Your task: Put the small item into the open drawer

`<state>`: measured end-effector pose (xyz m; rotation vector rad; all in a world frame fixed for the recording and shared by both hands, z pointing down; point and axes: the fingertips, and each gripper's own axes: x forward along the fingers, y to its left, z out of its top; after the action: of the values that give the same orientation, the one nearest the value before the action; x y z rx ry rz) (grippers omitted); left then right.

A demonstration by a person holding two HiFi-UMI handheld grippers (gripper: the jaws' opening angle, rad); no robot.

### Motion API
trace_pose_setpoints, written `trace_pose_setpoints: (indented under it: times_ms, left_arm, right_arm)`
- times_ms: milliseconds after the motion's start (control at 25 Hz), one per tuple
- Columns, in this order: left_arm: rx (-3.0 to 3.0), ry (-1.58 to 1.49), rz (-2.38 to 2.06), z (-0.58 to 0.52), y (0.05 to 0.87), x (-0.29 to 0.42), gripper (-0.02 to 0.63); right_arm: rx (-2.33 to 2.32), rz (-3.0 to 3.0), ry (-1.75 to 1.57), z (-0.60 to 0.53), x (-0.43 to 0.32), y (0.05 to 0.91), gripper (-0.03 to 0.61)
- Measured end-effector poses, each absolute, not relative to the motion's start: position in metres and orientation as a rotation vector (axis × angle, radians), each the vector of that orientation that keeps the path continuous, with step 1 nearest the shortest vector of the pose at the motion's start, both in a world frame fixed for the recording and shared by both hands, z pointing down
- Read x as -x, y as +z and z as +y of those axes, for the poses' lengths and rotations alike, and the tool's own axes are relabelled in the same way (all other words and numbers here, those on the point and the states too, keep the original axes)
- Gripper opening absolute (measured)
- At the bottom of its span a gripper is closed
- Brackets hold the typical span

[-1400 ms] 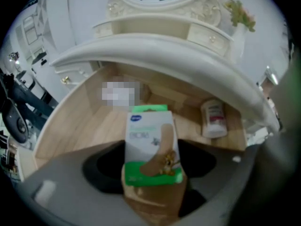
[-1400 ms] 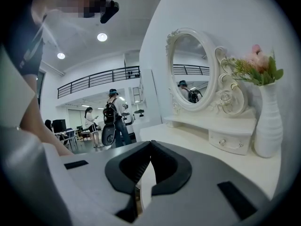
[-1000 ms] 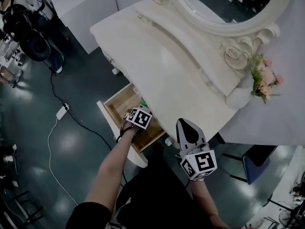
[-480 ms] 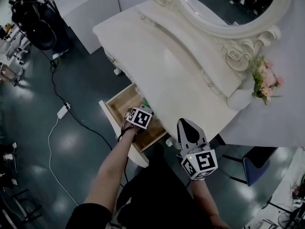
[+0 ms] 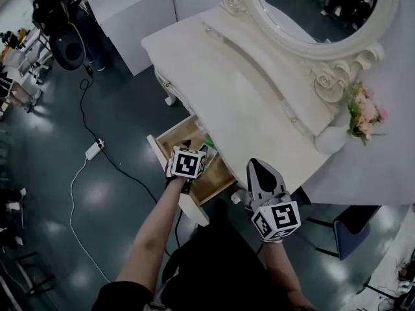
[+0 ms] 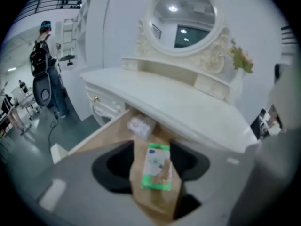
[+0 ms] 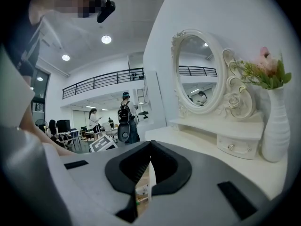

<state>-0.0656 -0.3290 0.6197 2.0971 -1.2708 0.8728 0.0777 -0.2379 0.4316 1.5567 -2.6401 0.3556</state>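
The open wooden drawer juts from the white dressing table. My left gripper hovers over it with its jaws apart and closing. A small green-and-white packet lies flat on the drawer floor, seen between the left gripper's pads, which do not press on it. In the head view a bit of the green packet shows past the gripper. My right gripper hangs off the table's front right, beside the drawer. In its own view the right gripper is shut and empty.
A clear wrapped bundle lies deeper in the drawer. An oval mirror and a white vase of flowers stand on the table. A power strip with a cable lies on the floor at left. A person with a backpack stands far left.
My left gripper has drawn back a little toward the drawer's front. The right gripper has kept its place beside the drawer. The head view has shifted slightly.
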Motion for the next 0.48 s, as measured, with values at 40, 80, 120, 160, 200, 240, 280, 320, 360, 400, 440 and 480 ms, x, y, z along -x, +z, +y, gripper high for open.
trace_pose_setpoints:
  times_ms: [40, 80, 120, 160, 200, 240, 280, 320, 360, 400, 440, 480]
  left_arm:
    - [-2.112, 0.851, -1.282, -0.328, 0.611, 0.067, 0.245]
    - [-2.131, 0.834, -1.296, -0.328, 0.601, 0.069, 0.242]
    - [-2.151, 0.817, -1.312, -0.327, 0.592, 0.071, 0.234]
    - [-2.171, 0.798, -1.329, -0.326, 0.582, 0.073, 0.225]
    - [-2.191, 0.774, -1.346, -0.325, 0.572, 0.074, 0.221]
    - [-2.210, 0.747, -1.361, -0.324, 0.561, 0.076, 0.218]
    - [-2.227, 0.718, -1.376, -0.323, 0.551, 0.078, 0.213]
    - [-2.243, 0.686, -1.391, -0.322, 0.540, 0.079, 0.208]
    - [-2.256, 0.655, -1.405, -0.320, 0.531, 0.081, 0.205]
    - [-2.266, 0.627, -1.420, -0.318, 0.522, 0.084, 0.199]
    - [-2.275, 0.602, -1.434, -0.316, 0.513, 0.086, 0.191]
    - [-2.283, 0.579, -1.448, -0.313, 0.505, 0.090, 0.181]
  right_arm:
    - [-1.556, -2.645, 0.346, -0.238, -0.076, 0.429, -0.003]
    - [-1.554, -2.650, 0.337, -0.237, -0.075, 0.426, -0.003]
    - [-1.552, -2.654, 0.330, -0.237, -0.073, 0.423, -0.003]
    - [-1.551, -2.658, 0.323, -0.236, -0.072, 0.421, -0.003]
    - [-1.551, -2.663, 0.318, -0.236, -0.071, 0.420, -0.003]
    - [-1.552, -2.667, 0.313, -0.235, -0.070, 0.418, -0.003]
    - [-1.553, -2.671, 0.309, -0.235, -0.070, 0.417, -0.003]
    - [-1.554, -2.673, 0.304, -0.234, -0.069, 0.416, -0.003]
    - [-1.553, -2.675, 0.298, -0.233, -0.069, 0.414, -0.003]
    - [-1.552, -2.677, 0.293, -0.233, -0.068, 0.413, -0.003]
    - [-1.551, -2.679, 0.287, -0.232, -0.067, 0.412, -0.003]
    - [-1.550, -2.681, 0.281, -0.231, -0.067, 0.411, -0.003]
